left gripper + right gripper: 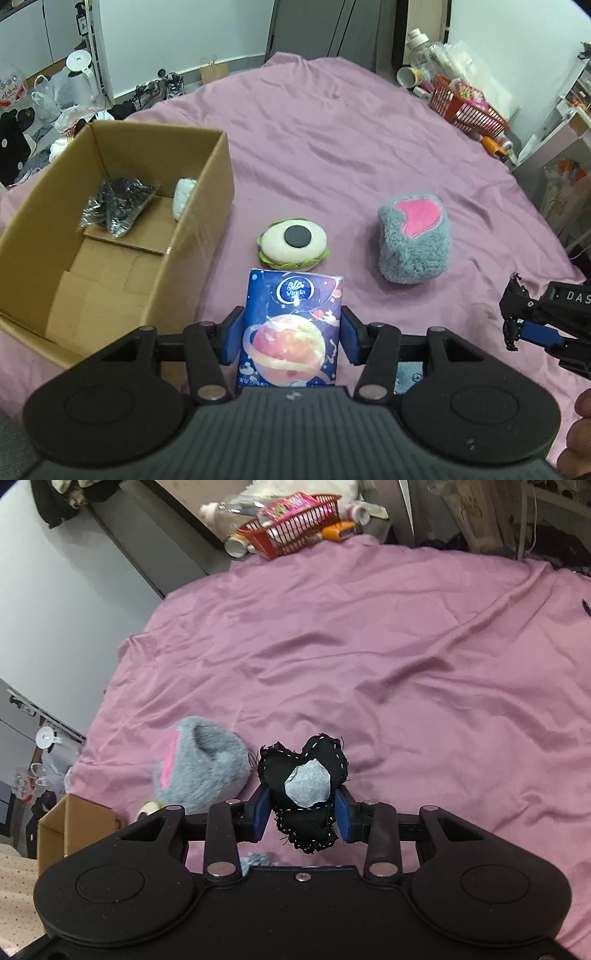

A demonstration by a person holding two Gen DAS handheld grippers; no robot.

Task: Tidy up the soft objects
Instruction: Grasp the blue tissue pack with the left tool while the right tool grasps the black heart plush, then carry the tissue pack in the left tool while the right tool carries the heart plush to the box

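Pink bedsheet (332, 147); cardboard box (207, 206) sits left of left gripper (291, 332), nearer it. Left clamps upright tissue pack (291, 325). Right gripper (301, 808) clamps black stitched plush (306, 775).

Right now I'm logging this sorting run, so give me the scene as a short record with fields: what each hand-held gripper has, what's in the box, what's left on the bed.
left hand-held gripper: shut on blue tissue pack
right hand-held gripper: shut on black stitched plush
cardboard box: open, holds a black shiny bag and a white bundle
left on pink bedsheet: burger plush, grey-and-pink fuzzy plush
bed edge: red basket
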